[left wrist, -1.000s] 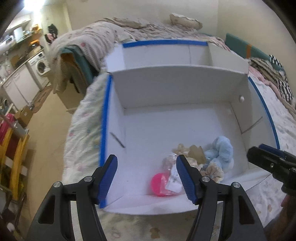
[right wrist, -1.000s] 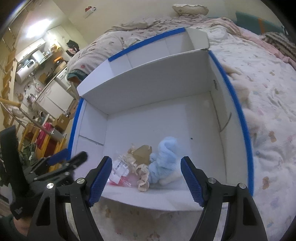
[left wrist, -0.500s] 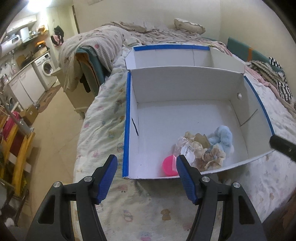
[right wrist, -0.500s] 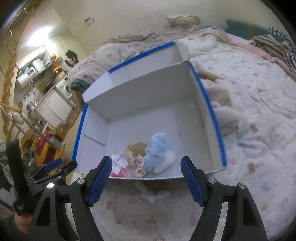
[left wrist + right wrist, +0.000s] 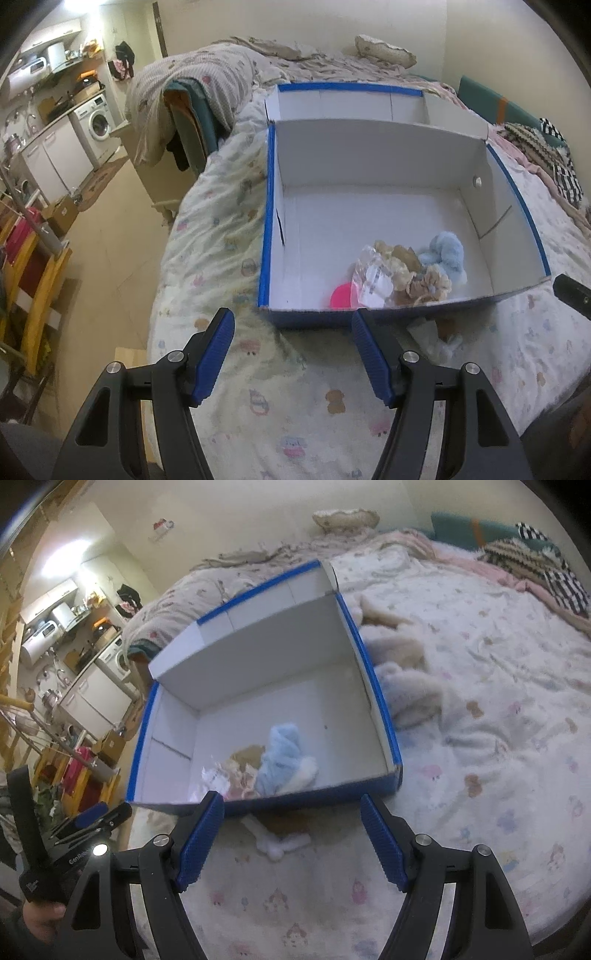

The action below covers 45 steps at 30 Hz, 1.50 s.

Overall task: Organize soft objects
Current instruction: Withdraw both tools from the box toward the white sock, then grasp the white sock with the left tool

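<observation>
Two open, empty grippers above a bed, facing a blue-edged cardboard box that holds soft toys.

Nearest the cameras, the left gripper (image 5: 291, 356) and the right gripper (image 5: 291, 840) each hold their blue-padded fingers spread wide with nothing between them, over the printed bedspread (image 5: 295, 413). Just beyond the right gripper, a small white soft toy (image 5: 280, 843) lies on the bedspread against the near outer wall of the box (image 5: 376, 701). Inside the box, in its near part, a light-blue plush (image 5: 448, 256) lies touching a beige plush (image 5: 410, 277), a clear plastic bag with a white label (image 5: 373, 282) and a pink round object (image 5: 341, 297). Beside the box's right wall, cream plush toys (image 5: 406, 686) rest on the bed, blurred. Farther back lie a rumpled quilt (image 5: 207, 88) and a pillow (image 5: 386, 55); a washing machine (image 5: 96, 123) stands at far left.
</observation>
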Each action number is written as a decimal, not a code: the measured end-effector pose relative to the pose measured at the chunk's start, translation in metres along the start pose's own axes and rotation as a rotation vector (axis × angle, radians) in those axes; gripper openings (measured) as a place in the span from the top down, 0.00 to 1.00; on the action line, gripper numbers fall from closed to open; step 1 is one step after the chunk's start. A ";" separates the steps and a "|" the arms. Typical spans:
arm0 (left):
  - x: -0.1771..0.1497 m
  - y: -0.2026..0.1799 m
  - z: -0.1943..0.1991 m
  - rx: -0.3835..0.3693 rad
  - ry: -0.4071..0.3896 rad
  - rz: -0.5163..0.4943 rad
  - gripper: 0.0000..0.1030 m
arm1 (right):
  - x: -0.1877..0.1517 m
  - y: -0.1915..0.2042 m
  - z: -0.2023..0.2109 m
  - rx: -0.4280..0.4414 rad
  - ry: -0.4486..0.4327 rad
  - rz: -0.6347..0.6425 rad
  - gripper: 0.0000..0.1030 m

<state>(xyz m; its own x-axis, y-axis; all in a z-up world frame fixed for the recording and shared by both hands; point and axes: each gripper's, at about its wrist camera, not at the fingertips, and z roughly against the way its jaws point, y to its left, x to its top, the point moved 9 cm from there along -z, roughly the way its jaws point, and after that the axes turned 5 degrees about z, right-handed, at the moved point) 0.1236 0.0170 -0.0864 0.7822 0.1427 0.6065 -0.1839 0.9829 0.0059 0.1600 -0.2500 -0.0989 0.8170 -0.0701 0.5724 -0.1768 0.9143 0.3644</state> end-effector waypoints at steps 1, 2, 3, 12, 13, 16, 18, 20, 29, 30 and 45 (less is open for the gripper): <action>-0.003 -0.001 -0.001 -0.002 0.009 0.000 0.39 | -0.002 -0.001 -0.002 0.002 0.013 -0.007 0.22; -0.005 -0.001 -0.002 -0.003 0.018 0.000 0.39 | -0.005 -0.003 -0.005 -0.005 0.029 -0.012 0.22; -0.008 -0.002 -0.004 -0.003 0.030 0.001 0.39 | -0.008 -0.005 -0.009 -0.024 0.046 -0.019 0.22; -0.016 -0.036 -0.011 -0.035 0.053 -0.062 0.39 | -0.023 -0.024 -0.035 -0.063 0.138 -0.062 0.22; -0.017 -0.038 -0.012 -0.033 0.053 -0.073 0.39 | -0.026 -0.028 -0.038 -0.059 0.155 -0.081 0.22; -0.021 -0.040 -0.018 -0.047 0.080 -0.058 0.39 | -0.033 -0.043 -0.047 -0.054 0.201 -0.158 0.22; -0.025 -0.041 -0.024 -0.062 0.112 -0.040 0.39 | -0.037 -0.050 -0.054 -0.053 0.227 -0.207 0.22; -0.031 -0.046 -0.029 -0.063 0.135 -0.050 0.39 | -0.039 -0.055 -0.061 -0.065 0.251 -0.235 0.22; -0.053 -0.090 -0.047 -0.186 0.213 -0.125 0.39 | -0.047 -0.056 -0.074 -0.042 0.304 -0.252 0.22; -0.054 -0.099 -0.052 -0.224 0.227 -0.117 0.39 | -0.047 -0.056 -0.073 -0.042 0.303 -0.252 0.22; -0.087 -0.164 -0.111 -0.316 0.433 -0.139 0.65 | -0.043 -0.064 -0.069 -0.041 0.294 -0.279 0.22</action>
<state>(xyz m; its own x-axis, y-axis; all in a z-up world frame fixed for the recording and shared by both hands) 0.1517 -0.1435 -0.2284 0.9718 -0.0216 0.2348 0.0741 0.9733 -0.2171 0.1744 -0.2781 -0.1973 0.9536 -0.2064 0.2192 0.0912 0.8917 0.4433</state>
